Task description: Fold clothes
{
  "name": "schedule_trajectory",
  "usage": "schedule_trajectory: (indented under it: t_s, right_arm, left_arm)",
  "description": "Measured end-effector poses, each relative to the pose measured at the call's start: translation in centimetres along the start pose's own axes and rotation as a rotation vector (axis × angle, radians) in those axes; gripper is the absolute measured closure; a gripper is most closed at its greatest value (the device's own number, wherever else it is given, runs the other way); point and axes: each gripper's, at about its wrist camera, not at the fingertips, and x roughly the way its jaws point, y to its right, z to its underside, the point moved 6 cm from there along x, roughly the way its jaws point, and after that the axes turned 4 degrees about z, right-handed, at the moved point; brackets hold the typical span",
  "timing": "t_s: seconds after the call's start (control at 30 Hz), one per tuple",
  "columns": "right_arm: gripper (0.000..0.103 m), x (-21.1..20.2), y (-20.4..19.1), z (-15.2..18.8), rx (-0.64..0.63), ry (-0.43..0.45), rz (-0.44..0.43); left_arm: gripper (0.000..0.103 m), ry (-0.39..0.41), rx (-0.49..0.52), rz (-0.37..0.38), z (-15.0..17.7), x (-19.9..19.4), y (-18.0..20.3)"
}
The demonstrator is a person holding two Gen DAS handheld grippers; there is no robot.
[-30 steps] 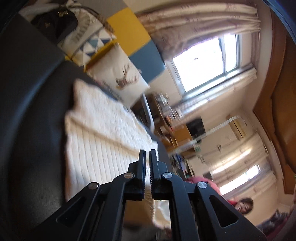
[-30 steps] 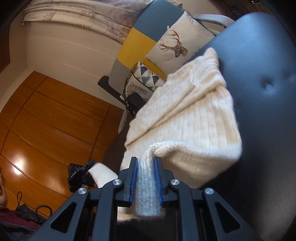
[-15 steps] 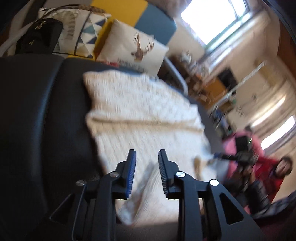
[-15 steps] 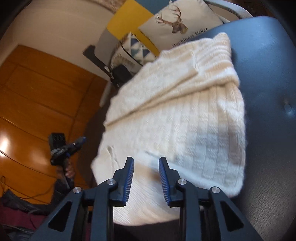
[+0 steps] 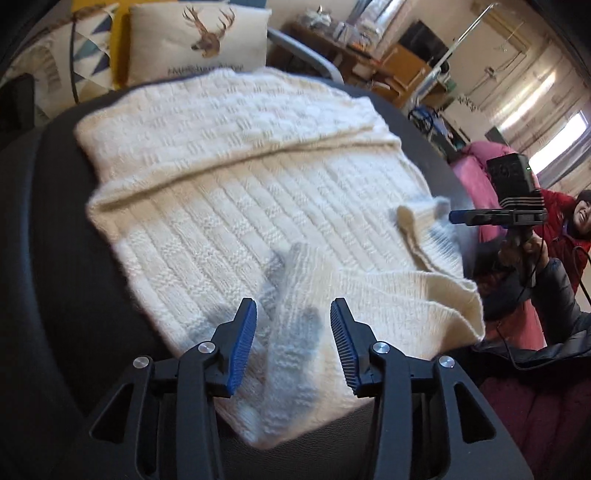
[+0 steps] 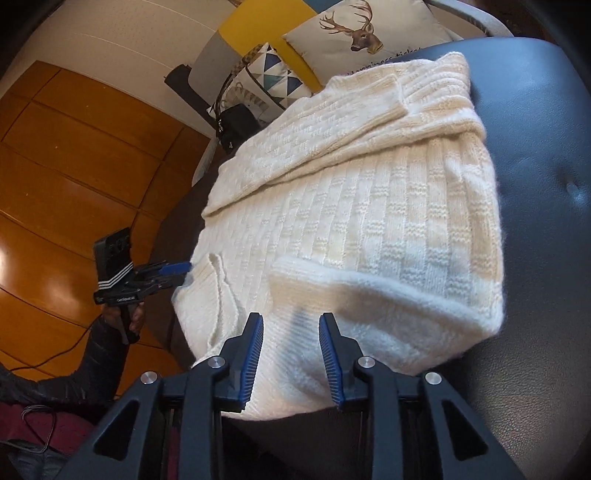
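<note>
A cream knit sweater lies folded on a black leather seat, a sleeve laid across its far end. My left gripper points down over the near edge. Its jaws are opening, and a ridge of knit lies between the blue pads without being pressed. My right gripper hovers over the other near corner of the sweater, jaws also opening, its pads clear of the fabric under them. Each view shows the other gripper at the sweater's side: right gripper, left gripper.
A deer-print pillow and a triangle-pattern cushion lean behind the seat, with a black bag beside them. Wooden floor lies past the seat's edge. Pink bedding, a cluttered desk and a person in red are beyond.
The right gripper, shut on a sweater fold a second ago, has let it go and the fold now rests on the sweater. The left gripper has opened and tipped down over the sweater.
</note>
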Motion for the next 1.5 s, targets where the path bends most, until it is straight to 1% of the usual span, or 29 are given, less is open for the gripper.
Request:
schedule_trajectory:
  t_s: [0.07, 0.1, 0.17, 0.2, 0.23, 0.27, 0.3, 0.33, 0.43, 0.5, 0.63, 0.67, 0.77, 0.83, 0.87, 1.0, 1.27, 1.3, 1.33, 1.37, 1.43, 1.5]
  right_arm:
    - [0.071, 0.0, -0.3, 0.2, -0.015, -0.010, 0.005]
    - [0.068, 0.1, -0.4, 0.2, -0.022, -0.016, 0.006]
    - [0.062, 0.2, -0.6, 0.1, -0.057, -0.027, 0.040]
    - [0.056, 0.2, -0.9, -0.1, -0.091, -0.038, 0.068]
    - [0.052, 0.2, -1.1, -0.5, -0.134, -0.043, 0.099]
    - [0.050, 0.1, -1.4, -0.8, -0.182, -0.038, 0.133]
    - [0.050, 0.0, -1.8, -1.3, -0.251, -0.028, 0.178]
    - [0.050, 0.1, -2.5, -1.7, -0.347, -0.026, 0.229]
    - [0.050, 1.6, -4.5, -2.0, -0.626, -0.109, 0.382]
    - [0.050, 3.1, -5.0, -2.2, -0.706, -0.206, 0.416]
    - [0.051, 6.3, -5.1, -2.5, -0.784, -0.361, 0.386]
    - [0.051, 6.9, -5.1, -2.9, -0.797, -0.373, 0.394]
    - [0.051, 8.4, -5.3, -3.3, -0.842, -0.437, 0.366]
    - [0.051, 9.2, -5.3, -3.2, -0.856, -0.500, 0.337]
    - [0.051, 9.6, -5.1, -3.2, -0.854, -0.520, 0.339]
    - [0.052, 10.6, -3.8, -3.1, -0.857, -0.565, 0.412]
    - [0.052, 10.7, -3.7, -1.3, -0.959, -0.539, 0.485]
    - [0.055, 10.7, -3.8, -1.2, -0.951, -0.548, 0.477]
    - [0.076, 10.7, -3.8, -1.0, -0.940, -0.558, 0.466]
    - [0.089, 10.6, -3.9, -0.8, -0.929, -0.568, 0.456]
    - [0.094, 10.5, -4.2, -0.3, -0.964, -0.549, 0.487]
    - [0.095, 10.3, -4.4, 0.3, -0.977, -0.526, 0.509]
  left_arm:
    - [0.058, -0.022, 0.005, 0.006, -0.2, 0.7, -0.3]
    - [0.058, -0.029, 0.005, 0.015, -0.4, 1.0, -0.3]
    - [0.058, -0.042, 0.005, 0.034, -0.6, 1.6, -0.3]
    - [0.062, -0.036, 0.020, 0.031, -0.6, 1.7, -0.1]
    - [0.089, -0.028, 0.038, 0.026, -0.7, 1.8, 0.1]
    - [0.094, -0.017, 0.047, 0.017, -0.7, 1.9, 0.3]
    - [0.094, -0.005, 0.055, 0.008, -0.7, 1.9, 0.4]
    - [0.095, 0.019, 0.049, 0.018, -0.6, 1.8, 0.5]
    - [0.095, 0.083, 0.008, 0.052, -0.3, 0.8, 0.5]
    - [0.095, 0.117, -0.028, 0.068, 0.1, 0.0, 0.3]
    - [0.095, 0.137, -0.087, 0.074, 1.2, -0.7, -0.3]
    - [0.095, 0.135, -0.098, 0.070, 1.5, -0.6, -0.5]
    - [0.095, 0.131, -0.129, 0.068, 2.3, -0.4, -0.9]
    - [0.095, 0.135, -0.145, 0.069, 2.6, -0.3, -1.0]
    - [0.095, 0.135, -0.153, 0.075, 2.7, -0.2, -1.1]
    - [0.095, 0.137, -0.158, 0.081, 2.8, 0.0, -1.0]
    - [0.095, 0.143, -0.182, 0.092, 2.8, 0.0, -0.9]
    - [0.095, 0.145, -0.184, 0.091, 2.8, 0.0, -0.9]
    - [0.095, 0.148, -0.184, 0.090, 2.8, 0.0, -0.9]
    - [0.095, 0.150, -0.186, 0.091, 2.8, 0.0, -0.8]
    - [0.095, 0.155, -0.190, 0.091, 2.8, 0.0, -0.7]
    - [0.095, 0.161, -0.190, 0.089, 2.8, 0.0, -0.5]
